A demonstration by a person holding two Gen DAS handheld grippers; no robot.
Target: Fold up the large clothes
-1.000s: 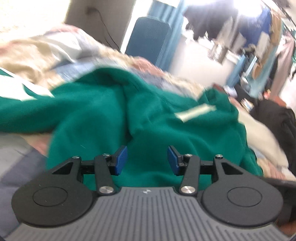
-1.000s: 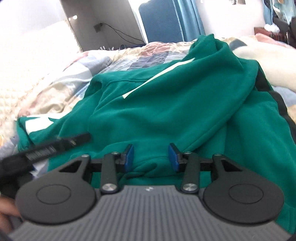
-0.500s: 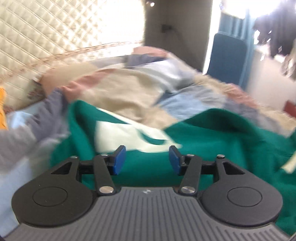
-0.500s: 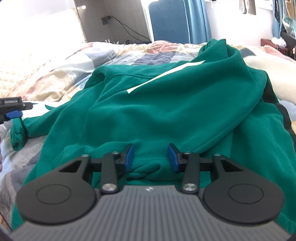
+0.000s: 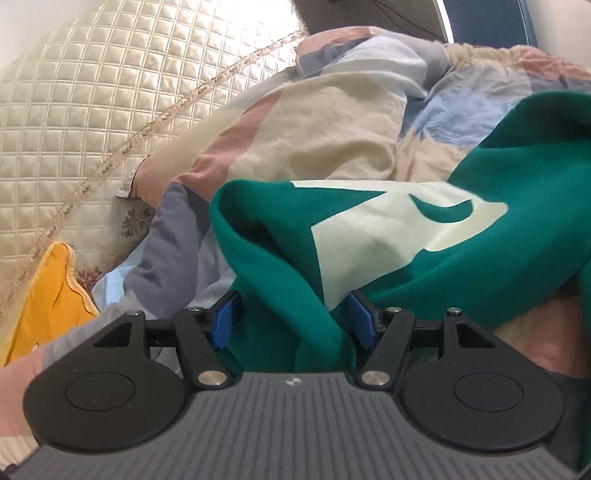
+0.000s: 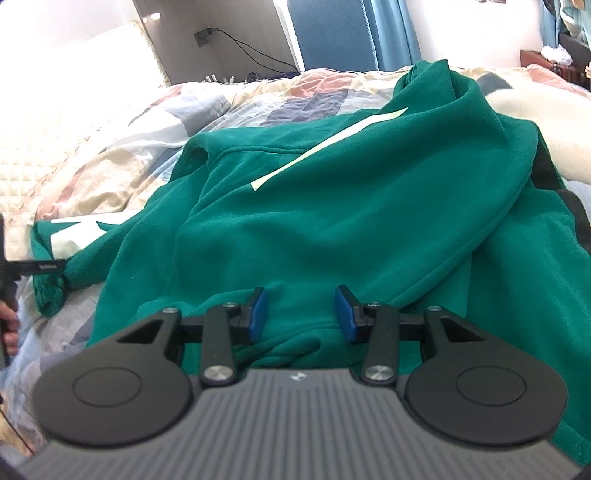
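Note:
A green hoodie with pale print lies crumpled on a patchwork quilt. In the left wrist view its sleeve end, green with a cream patch, sits between the fingers of my left gripper, whose jaws stand wide apart around the fabric. My right gripper is open, hovering just over the hoodie's bunched hem. The left gripper also shows in the right wrist view at the far left by the sleeve cuff.
A quilted cream headboard and a yellow cushion lie left of the sleeve. A blue chair and a wall socket with a cable stand beyond the bed. A white blanket lies at the right.
My left gripper has swung left from the hoodie's body to the sleeve end, and the sleeve fabric now lies between its open fingers. My right gripper has stayed over the hem.

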